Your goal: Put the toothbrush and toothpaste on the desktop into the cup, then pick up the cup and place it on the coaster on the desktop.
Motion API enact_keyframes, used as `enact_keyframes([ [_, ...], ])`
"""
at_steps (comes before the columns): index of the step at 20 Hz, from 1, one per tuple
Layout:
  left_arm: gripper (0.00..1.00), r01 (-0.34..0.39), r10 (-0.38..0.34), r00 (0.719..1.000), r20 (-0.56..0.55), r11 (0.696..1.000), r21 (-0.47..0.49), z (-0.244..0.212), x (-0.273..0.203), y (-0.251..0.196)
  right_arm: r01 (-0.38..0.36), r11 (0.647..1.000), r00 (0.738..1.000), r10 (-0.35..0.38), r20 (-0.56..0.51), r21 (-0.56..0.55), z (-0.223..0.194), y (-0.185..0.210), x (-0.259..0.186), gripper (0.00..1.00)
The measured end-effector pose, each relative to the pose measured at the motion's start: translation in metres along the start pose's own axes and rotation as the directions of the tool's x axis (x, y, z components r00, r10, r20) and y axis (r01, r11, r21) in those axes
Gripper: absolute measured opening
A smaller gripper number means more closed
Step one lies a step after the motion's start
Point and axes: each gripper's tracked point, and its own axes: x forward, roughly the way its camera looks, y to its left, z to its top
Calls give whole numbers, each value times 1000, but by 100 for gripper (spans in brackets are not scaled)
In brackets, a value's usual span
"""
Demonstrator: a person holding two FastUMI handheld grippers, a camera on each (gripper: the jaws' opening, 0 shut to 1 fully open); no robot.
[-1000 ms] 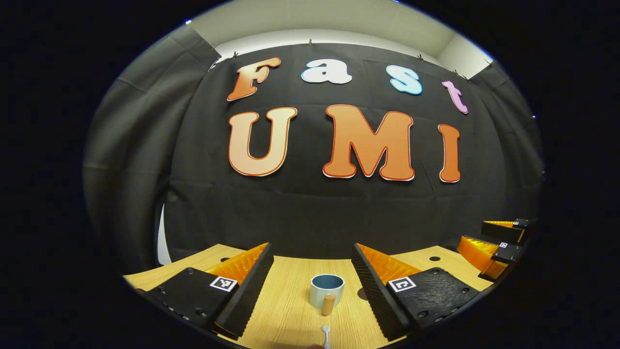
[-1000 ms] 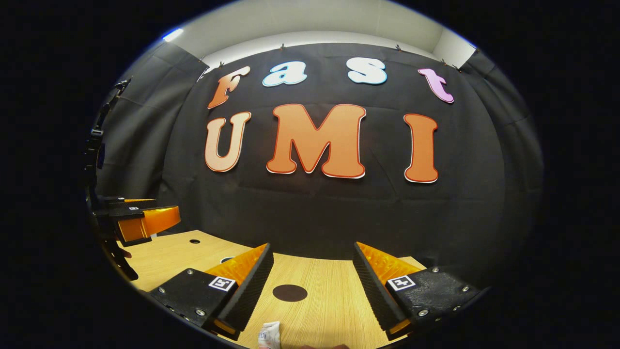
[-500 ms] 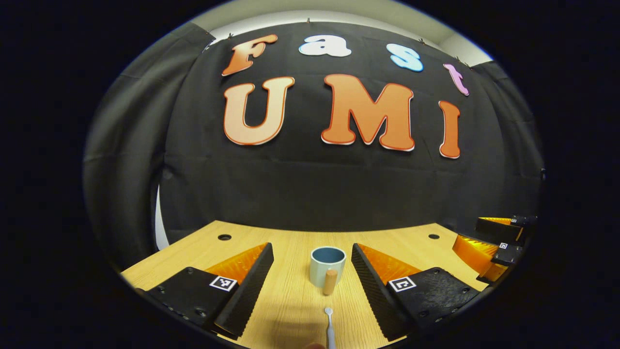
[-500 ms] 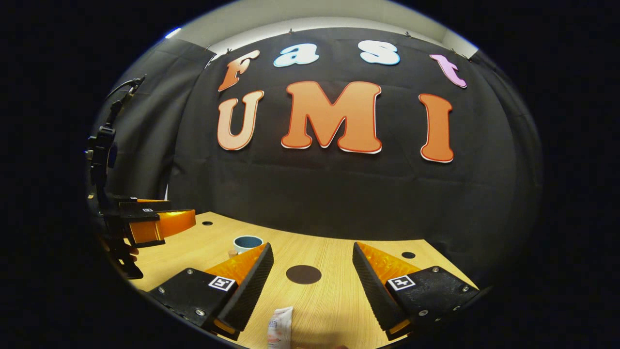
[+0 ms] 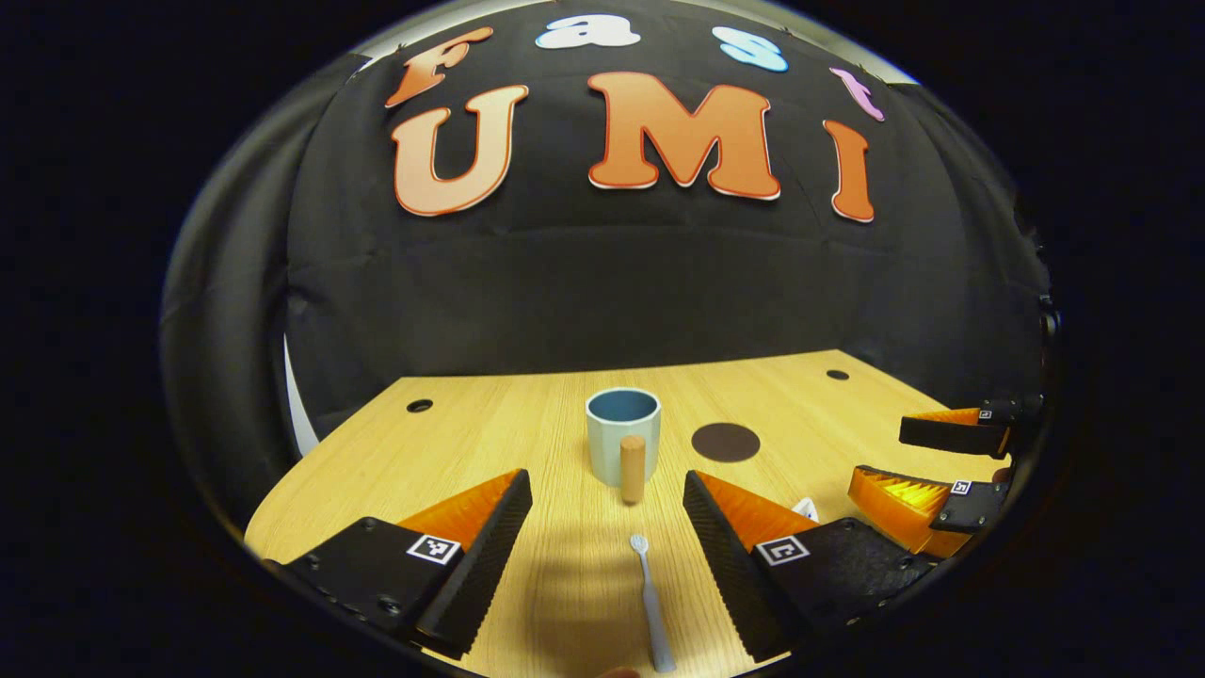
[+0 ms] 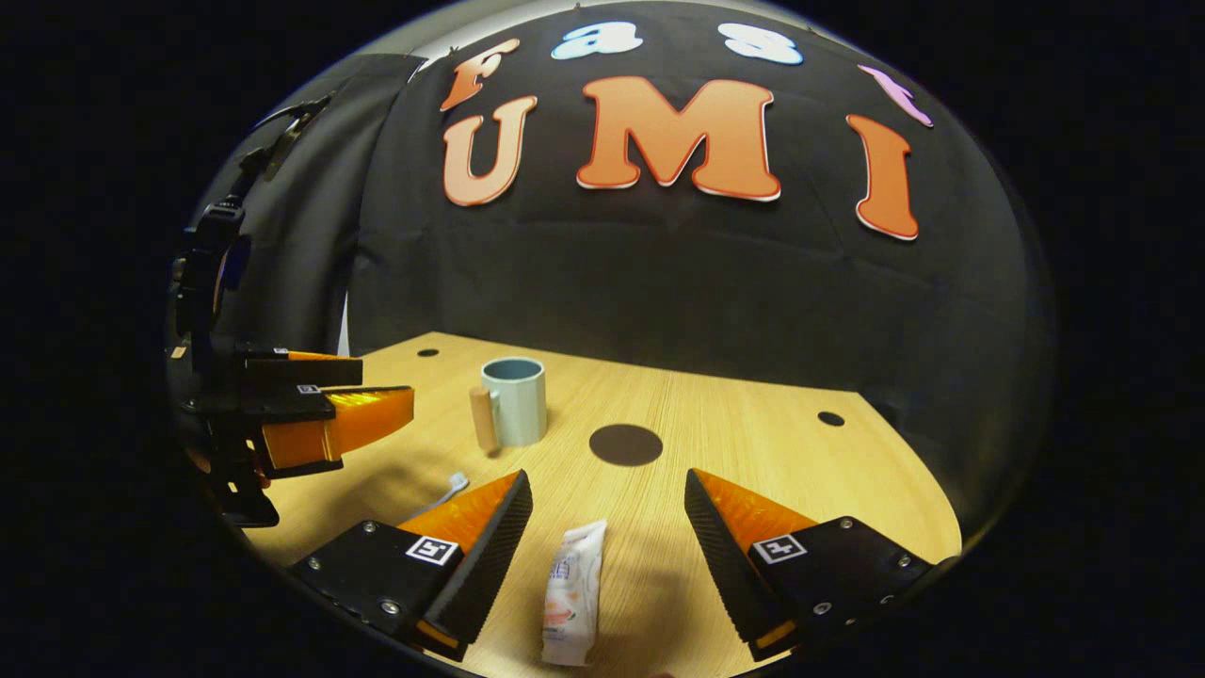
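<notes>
A pale cup (image 5: 622, 434) with a blue inside and a wooden handle stands upright on the wooden desk; in the right gripper view the cup (image 6: 515, 401) is at centre left. A dark round coaster (image 5: 725, 441) lies just to its right, the coaster (image 6: 625, 443) empty. A white toothbrush (image 5: 650, 603) lies flat between the fingers of my open left gripper (image 5: 607, 490), head toward the cup. A white toothpaste tube (image 6: 570, 593) lies between the fingers of my open right gripper (image 6: 607, 490). Both grippers hover above the desk, holding nothing. The left gripper (image 6: 325, 410) also appears at the left, the right gripper (image 5: 927, 461) at the far right.
The wooden desk (image 6: 753, 443) ends at the black cloth wall behind. Small dark holes (image 5: 420, 406) sit near the desk's back corners. Bare wood lies around the cup and coaster.
Both views have tipped downward, bringing more of the desk into sight. The toothbrush and the toothpaste tube now show almost whole between the fingers. Both grippers stay open.
</notes>
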Motion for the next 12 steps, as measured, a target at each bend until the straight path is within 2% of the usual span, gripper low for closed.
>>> enact_keyframes([
  [1,98,3,-3,1000,-23,1000,4,-7,1,-1,-3,1000,1000,3,-25,-2,-9,1,2,97],
  [7,98,19,-20,988,-155,1000,-6,-43,4,-11,-44,998,986,35,-165,-47,-54,16,14,94],
  [12,98,30,-34,966,-255,999,-19,-74,9,-17,-60,995,969,40,-244,-76,-83,22,17,83],
])
